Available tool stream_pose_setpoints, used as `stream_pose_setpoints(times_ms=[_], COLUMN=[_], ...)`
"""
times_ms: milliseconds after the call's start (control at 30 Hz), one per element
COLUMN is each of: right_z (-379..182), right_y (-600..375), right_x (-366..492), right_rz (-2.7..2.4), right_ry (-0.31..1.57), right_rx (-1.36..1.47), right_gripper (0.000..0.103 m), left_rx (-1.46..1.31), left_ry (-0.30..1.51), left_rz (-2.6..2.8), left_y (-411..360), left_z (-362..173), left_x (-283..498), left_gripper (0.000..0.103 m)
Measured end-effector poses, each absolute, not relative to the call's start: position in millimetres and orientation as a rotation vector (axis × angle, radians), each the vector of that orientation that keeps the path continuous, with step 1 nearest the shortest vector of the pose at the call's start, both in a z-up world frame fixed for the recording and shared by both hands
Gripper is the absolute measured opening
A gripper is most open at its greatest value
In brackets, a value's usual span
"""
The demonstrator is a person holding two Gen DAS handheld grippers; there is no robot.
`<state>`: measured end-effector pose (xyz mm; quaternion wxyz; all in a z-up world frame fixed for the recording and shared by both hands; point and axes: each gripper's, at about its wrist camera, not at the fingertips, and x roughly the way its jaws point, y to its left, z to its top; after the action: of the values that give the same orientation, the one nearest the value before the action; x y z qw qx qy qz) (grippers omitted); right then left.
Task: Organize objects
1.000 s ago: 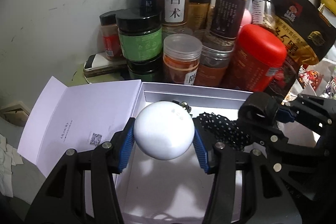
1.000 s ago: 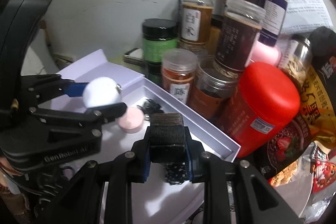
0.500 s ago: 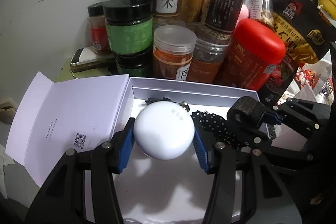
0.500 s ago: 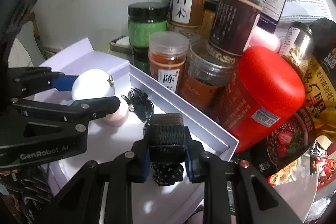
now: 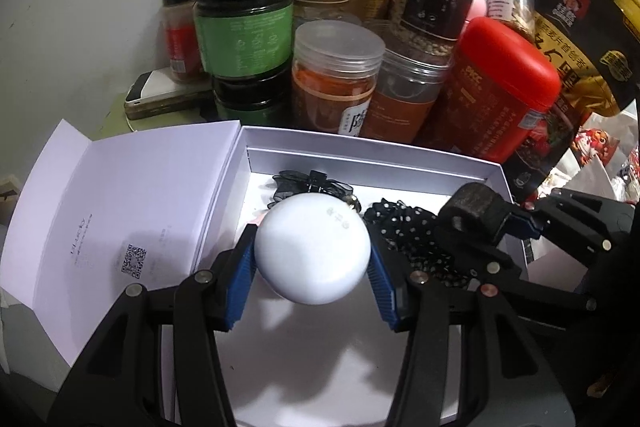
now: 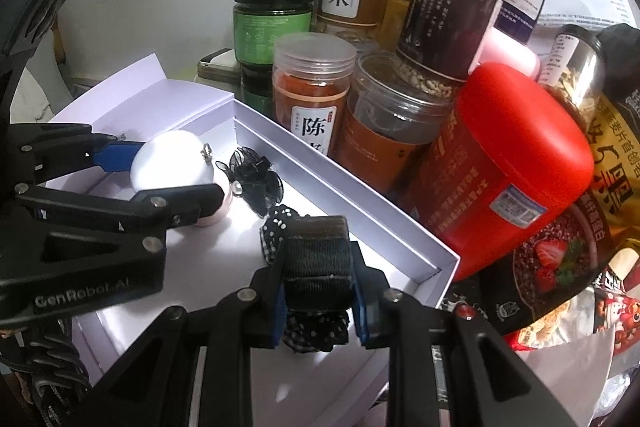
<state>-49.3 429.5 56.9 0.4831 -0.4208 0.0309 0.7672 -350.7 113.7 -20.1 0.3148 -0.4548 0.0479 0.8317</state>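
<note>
Two tongs over white box [image 5: 360,163]: L [image 5: 312,259] clamping white ball [image 5: 312,247], R [image 6: 318,287] clamping black strap [image 6: 318,255]

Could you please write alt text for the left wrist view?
The left gripper holds a white ball over an open white box containing black hair accessories. The right gripper grips a dark strap beside it; jars crowd behind.

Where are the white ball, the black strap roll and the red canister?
white ball [image 5: 312,247]: left wrist view, middle of its front.
black strap roll [image 6: 316,259]: right wrist view, its webbing face.
red canister [image 6: 516,155]: right wrist view, its side wall.
</note>
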Motion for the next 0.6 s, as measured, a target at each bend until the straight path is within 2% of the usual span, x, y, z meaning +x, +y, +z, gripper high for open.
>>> stream_pose_setpoints(times_ms=[267, 433, 600], right_z=[55.8, 54.8, 53.8], right_y=[430.4, 430.9, 430.5], right_x=[-47.3, -46.1, -46.7], right_rz=[1.859, 1.860, 1.859], right_ry=[0.082, 0.095, 0.094], right_rx=[-1.034, -1.038, -1.042], right_gripper=[0.028, 0.043, 0.047], left_rx=[-1.226, -1.253, -1.266], left_ry=[0.115, 0.116, 0.131], left_rz=[2.171, 2.177, 2.184], left_y=[113.8, 113.8, 114.7], left_z=[-24.5, -26.1, -26.7], left_x=[-353.5, -355.0, -354.0], left_gripper=[0.050, 0.050, 0.052])
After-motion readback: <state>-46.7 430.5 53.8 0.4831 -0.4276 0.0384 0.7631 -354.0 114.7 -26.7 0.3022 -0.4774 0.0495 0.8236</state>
